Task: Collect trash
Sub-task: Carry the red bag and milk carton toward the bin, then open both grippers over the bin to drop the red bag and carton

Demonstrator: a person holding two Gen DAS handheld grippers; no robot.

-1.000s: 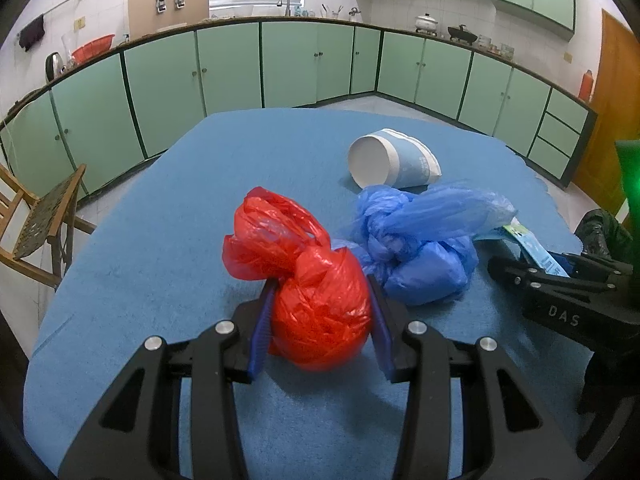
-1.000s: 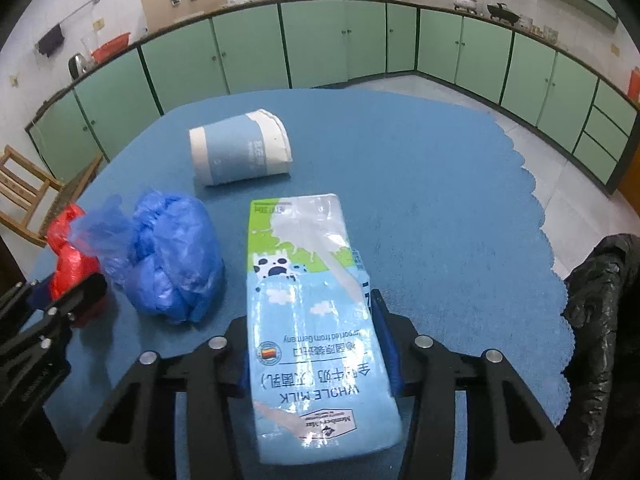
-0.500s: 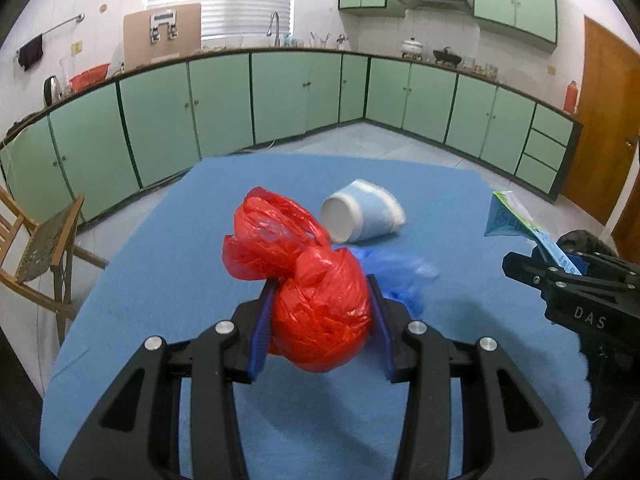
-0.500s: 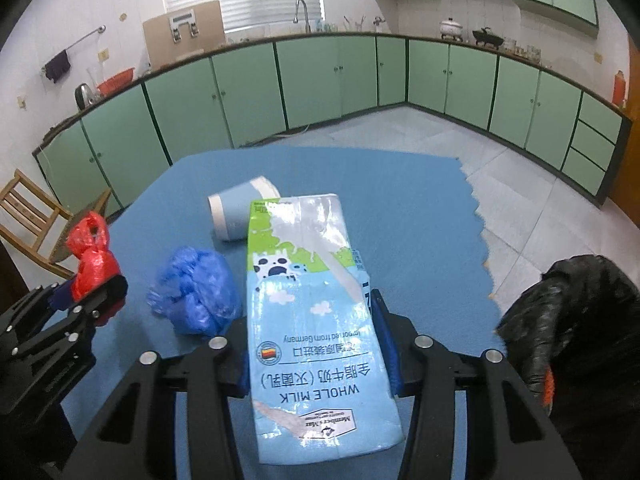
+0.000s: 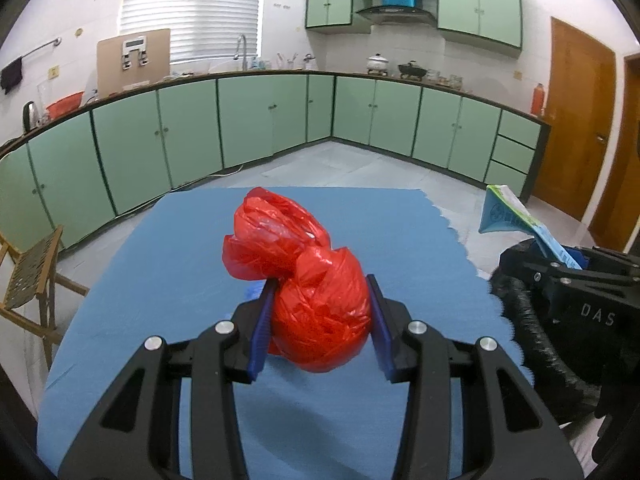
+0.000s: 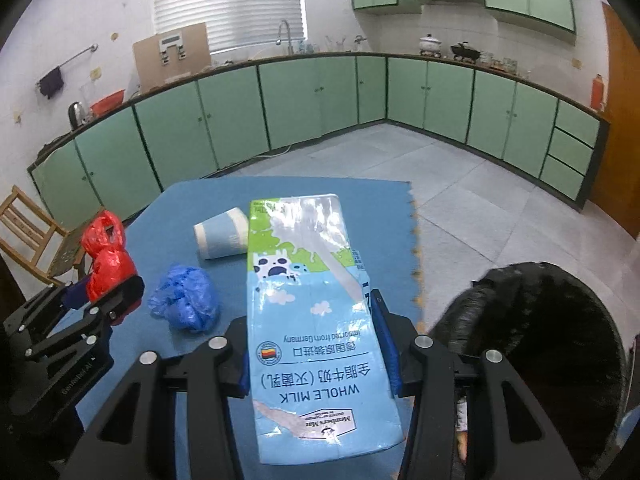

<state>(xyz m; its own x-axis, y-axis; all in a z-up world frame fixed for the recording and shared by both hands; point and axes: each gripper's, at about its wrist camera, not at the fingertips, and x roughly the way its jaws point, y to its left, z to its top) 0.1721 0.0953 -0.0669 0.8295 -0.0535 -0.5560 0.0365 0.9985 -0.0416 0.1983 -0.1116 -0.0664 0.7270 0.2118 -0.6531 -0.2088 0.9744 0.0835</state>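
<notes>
— Gripping a knotted red plastic bag between its blue pads, your left gripper is closed onto the bundle and holds it above the blue-covered bench; the bag's loose handles stand up past the fingertips, and a sliver of blue plastic shows just behind the left pad.

— And your right gripper?

— Clamped on a flattened whole-milk carton, light blue and green with a cartoon cow; the carton lies lengthwise between the jaws, its printed label toward the camera, its far end reaching out over the bench; you hold it clear of the cloth.

— What lies on the bench?

— A crumpled blue plastic bag sits on the cloth between your two grippers; a paper cup lies on its side just beyond it, mouth toward the left, near the carton's far end but whether touching I cannot tell.

— And the bin?

— A black trash bag gapes at the bench's right edge, just beside your right gripper; from the left wrist view its dark rim curls below that gripper; green cabinets line the kitchen walls behind, and a wooden chair stands off the bench's left side.
</notes>
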